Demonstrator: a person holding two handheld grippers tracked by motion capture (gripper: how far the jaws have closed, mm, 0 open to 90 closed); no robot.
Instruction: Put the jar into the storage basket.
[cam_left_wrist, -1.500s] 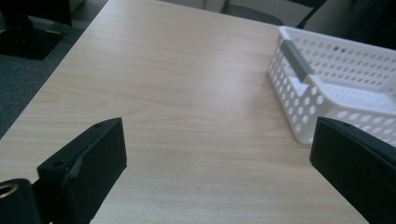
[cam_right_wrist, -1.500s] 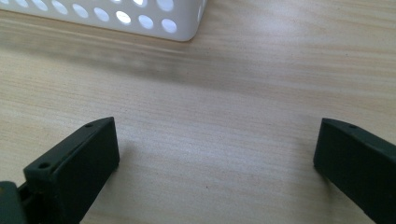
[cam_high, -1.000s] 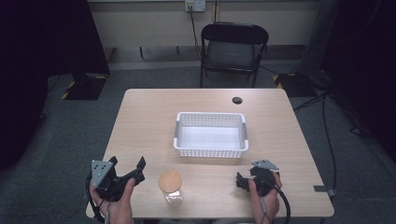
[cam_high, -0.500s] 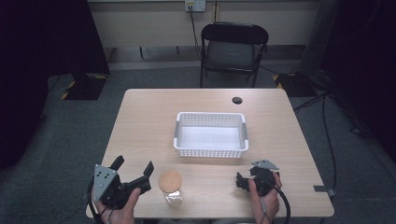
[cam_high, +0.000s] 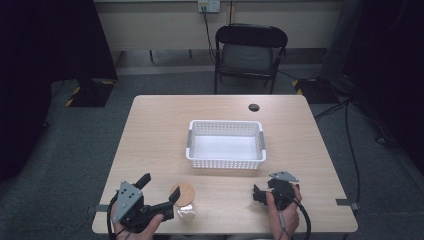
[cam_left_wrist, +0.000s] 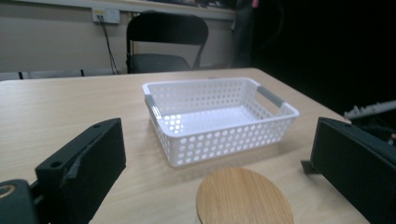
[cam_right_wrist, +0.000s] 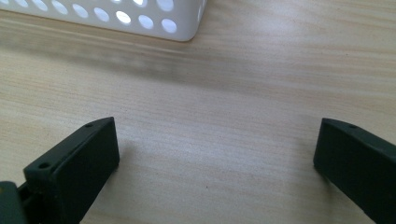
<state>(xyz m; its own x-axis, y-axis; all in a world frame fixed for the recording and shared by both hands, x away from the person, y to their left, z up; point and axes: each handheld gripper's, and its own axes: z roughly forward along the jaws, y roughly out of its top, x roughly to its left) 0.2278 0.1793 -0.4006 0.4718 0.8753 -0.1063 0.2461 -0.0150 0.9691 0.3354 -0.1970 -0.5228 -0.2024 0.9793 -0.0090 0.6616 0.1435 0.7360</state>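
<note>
A clear glass jar with a round wooden lid (cam_high: 183, 196) stands near the table's front edge, left of centre. My left gripper (cam_high: 161, 188) is open just left of the jar, one jaw close to the lid's near side. In the left gripper view the wooden lid (cam_left_wrist: 244, 198) lies low between the wide-open jaws, untouched, with the left gripper (cam_left_wrist: 217, 140) aimed over it at the white basket (cam_left_wrist: 219, 126). My right gripper (cam_high: 260, 193) rests open at the front right. In its own view the right gripper (cam_right_wrist: 217, 140) has only bare tabletop between its jaws.
The white perforated basket (cam_high: 225, 161) sits mid-table with nothing in it, and its corner (cam_right_wrist: 177, 28) shows in the right gripper view. A small black disc (cam_high: 254, 107) lies near the far edge. A black chair (cam_high: 250, 47) stands beyond the table.
My left gripper has shifted right and turned toward the jar, so its jaws now stand beside the lid. The right gripper has stayed put.
</note>
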